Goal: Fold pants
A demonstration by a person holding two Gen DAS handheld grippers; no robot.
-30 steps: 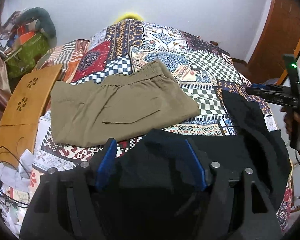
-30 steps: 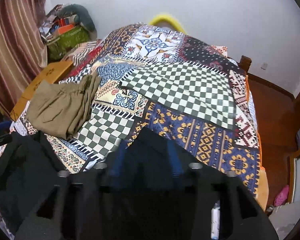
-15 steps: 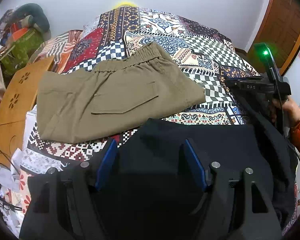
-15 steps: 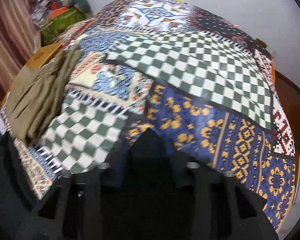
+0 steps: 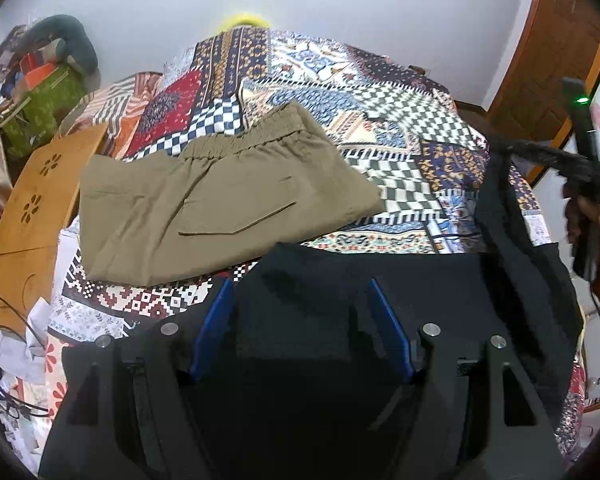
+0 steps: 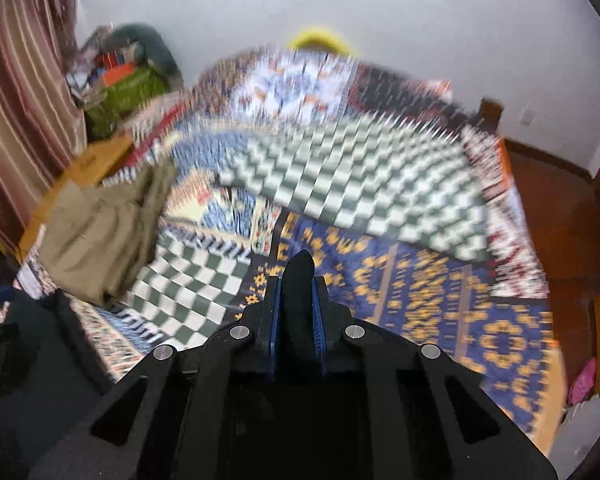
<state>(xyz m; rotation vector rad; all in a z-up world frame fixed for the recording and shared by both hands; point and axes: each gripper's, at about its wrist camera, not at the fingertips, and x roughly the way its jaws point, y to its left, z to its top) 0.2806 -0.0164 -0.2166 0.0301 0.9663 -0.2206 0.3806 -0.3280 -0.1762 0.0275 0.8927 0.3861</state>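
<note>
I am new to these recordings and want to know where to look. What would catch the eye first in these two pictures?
First, the loud patchwork bedspread that fills both views. On its left part lie folded khaki pants. Nearest the cameras hangs a black garment: it lies between the spread fingers of the left gripper, and the right gripper is shut on a fold of it.

Nothing readable anywhere, honestly. No words, brands or numbers on the bedspread (image 5: 380,128), the tan pants (image 5: 220,208) or the black pants (image 5: 420,292). Only sign-like thing: a small green light (image 5: 581,100) glowing, off to the right of the tongs.
</note>
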